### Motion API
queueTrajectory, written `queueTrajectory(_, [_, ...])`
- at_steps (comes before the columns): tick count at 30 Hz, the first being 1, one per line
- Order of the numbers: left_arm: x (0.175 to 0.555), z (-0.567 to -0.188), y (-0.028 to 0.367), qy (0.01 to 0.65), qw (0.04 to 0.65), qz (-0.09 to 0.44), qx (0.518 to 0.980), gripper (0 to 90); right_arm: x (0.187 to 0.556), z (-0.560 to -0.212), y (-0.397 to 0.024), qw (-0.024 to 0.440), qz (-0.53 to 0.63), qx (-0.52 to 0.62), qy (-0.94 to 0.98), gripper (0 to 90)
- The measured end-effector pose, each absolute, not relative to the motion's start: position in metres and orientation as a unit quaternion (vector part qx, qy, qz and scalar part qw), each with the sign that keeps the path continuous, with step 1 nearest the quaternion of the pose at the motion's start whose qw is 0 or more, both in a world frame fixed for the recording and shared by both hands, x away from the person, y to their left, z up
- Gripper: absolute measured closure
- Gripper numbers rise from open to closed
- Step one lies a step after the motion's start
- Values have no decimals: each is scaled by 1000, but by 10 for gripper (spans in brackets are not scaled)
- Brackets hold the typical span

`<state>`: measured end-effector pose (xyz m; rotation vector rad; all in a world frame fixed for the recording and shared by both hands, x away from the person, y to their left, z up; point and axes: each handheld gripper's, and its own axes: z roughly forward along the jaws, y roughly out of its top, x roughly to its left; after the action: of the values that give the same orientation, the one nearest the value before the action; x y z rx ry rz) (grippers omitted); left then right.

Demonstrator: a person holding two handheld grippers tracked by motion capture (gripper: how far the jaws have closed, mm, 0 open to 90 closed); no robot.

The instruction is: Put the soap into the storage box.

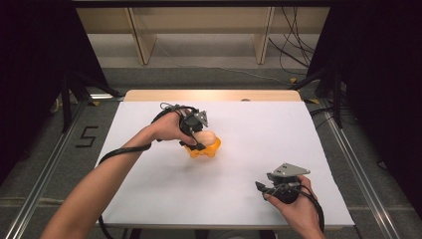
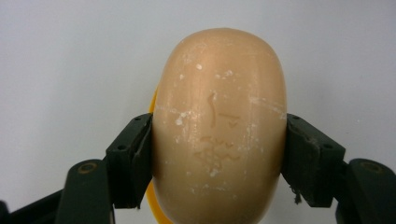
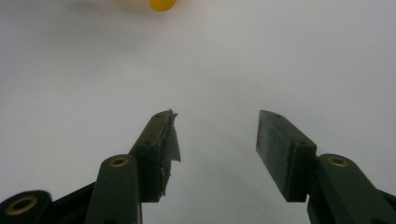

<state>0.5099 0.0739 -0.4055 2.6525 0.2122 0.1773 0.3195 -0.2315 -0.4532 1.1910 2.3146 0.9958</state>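
Left hand-held gripper [image 2: 217, 154] clamped on beige oval soap [image 2: 218, 126], white-flecked, stamped; right hand-held gripper [image 3: 215, 140] apart.

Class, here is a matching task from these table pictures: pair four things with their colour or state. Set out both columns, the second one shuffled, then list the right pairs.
Things:
1. left gripper
2. right gripper
3. soap bar
4. holder under the soap

States:
A. orange-yellow
B. open, nothing between its jaws
C. pale tan, with stamped marks
D. shut on the soap bar

Pairs: 1-D, 2-B, 3-C, 4-A
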Motion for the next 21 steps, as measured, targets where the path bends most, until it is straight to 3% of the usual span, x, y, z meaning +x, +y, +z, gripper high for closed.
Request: queueTrajectory(21, [510,-409,72,78,215,71,971,317,319,-453,-230,168,350,416,822,470])
